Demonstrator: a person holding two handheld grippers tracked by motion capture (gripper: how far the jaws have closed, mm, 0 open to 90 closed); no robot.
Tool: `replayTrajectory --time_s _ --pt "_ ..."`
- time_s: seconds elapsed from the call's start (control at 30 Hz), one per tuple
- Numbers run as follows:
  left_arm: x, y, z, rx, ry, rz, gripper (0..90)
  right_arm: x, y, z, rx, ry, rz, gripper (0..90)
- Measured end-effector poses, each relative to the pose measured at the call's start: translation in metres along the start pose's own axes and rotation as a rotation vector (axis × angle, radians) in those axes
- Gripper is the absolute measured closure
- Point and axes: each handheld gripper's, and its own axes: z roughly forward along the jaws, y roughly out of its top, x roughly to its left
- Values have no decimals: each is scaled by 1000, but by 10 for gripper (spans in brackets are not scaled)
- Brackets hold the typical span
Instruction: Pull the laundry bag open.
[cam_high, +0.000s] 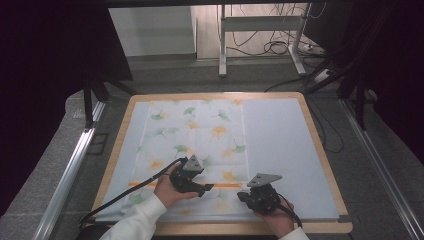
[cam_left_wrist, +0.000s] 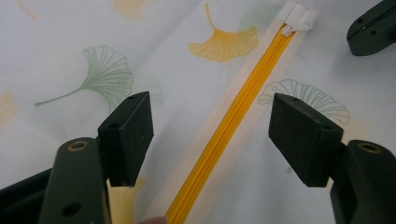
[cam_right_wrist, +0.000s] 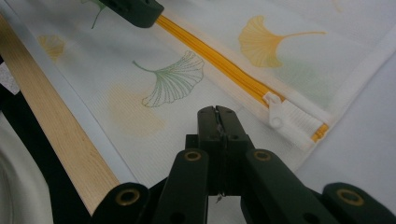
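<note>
Two tongs work over a table (cam_high: 320, 165) with a pale wooden rim and a light blue-grey top. On its left half lies a white mesh bag (cam_high: 195, 150) printed with green and orange ginkgo leaves, flat, with its near edge close to the person's side. An orange zipper (cam_left_wrist: 224, 135) runs across the bag near that edge. The left tongs (cam_left_wrist: 211, 137) hang released, jaws wide apart, straddling the zipper line just above the fabric. The right tongs (cam_right_wrist: 217, 122) are clenched with nothing between them, tips just beside the small white zipper slider (cam_right_wrist: 275, 112) at the zipper's end.
</note>
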Motion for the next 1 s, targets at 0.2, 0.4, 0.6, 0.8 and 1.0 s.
replayTrajectory --time_s 0.2,0.4,0.6,0.8,1.0 --pt "-2 5 9 6 -15 3 309 -3 -2 0 14 0 9 889" --pt "-8 10 18 10 -21 21 317 -2 -4 2 34 7 6 889" --pt "-11 15 24 3 -34 20 322 -5 -8 -1 37 0 17 890" --pt "-12 19 27 6 -32 27 327 -6 -9 -1 38 -4 18 890" --pt "-14 22 32 8 -44 39 330 -6 -9 -1 40 -8 17 889"
